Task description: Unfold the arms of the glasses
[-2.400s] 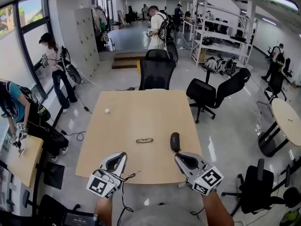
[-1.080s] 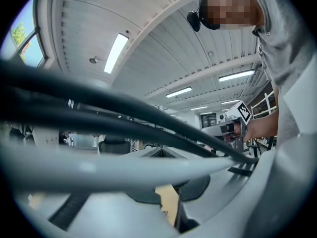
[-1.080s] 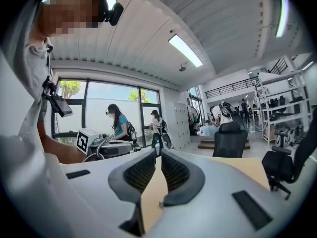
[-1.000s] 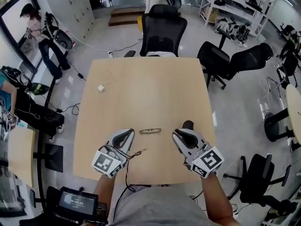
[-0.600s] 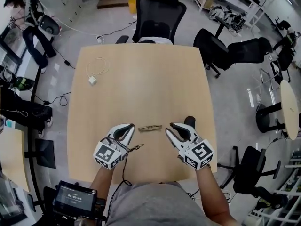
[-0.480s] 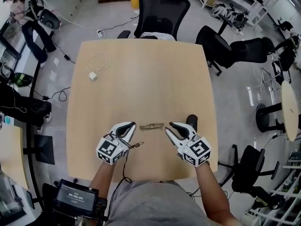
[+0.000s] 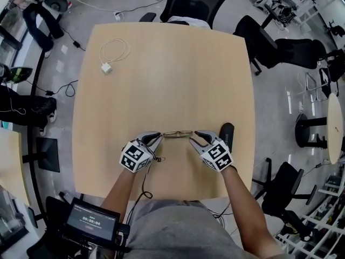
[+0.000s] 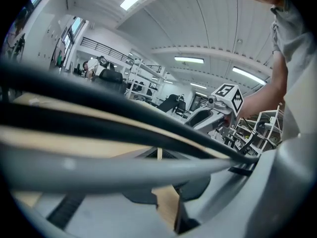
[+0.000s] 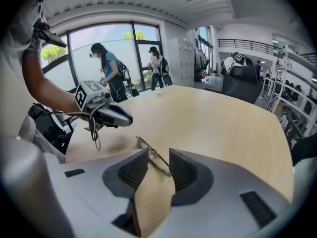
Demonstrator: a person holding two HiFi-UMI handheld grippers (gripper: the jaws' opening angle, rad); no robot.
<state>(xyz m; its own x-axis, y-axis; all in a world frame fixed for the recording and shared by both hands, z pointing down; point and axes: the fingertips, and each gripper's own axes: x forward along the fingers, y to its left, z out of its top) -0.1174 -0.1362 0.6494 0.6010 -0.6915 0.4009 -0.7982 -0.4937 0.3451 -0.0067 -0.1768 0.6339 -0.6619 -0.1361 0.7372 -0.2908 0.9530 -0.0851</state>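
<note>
The folded glasses [image 7: 178, 134] lie on the wooden table [image 7: 172, 74] near its front edge, and I stand a gripper at each end of them. My right gripper [image 7: 192, 135] sits low at their right end. Its jaws are opening, and in the right gripper view that end of the glasses [image 9: 144, 146] lies between the pads without being pressed by my right gripper [image 9: 158, 161]. My left gripper [image 7: 157, 136] is just off the left end and holds nothing. Cables cross the left gripper view, where the left gripper [image 8: 159, 155] shows only a thin slit between its jaws.
A black glasses case [image 7: 227, 132] lies just right of my right gripper. A white charger with a coiled cable [image 7: 110, 57] rests at the far left of the table. Office chairs [image 7: 194, 1] stand beyond the far edge. A cable [image 7: 144, 171] hangs from my left gripper.
Both grippers came down to the table and closed in on the two ends of the glasses. The right jaws spread apart around the right end.
</note>
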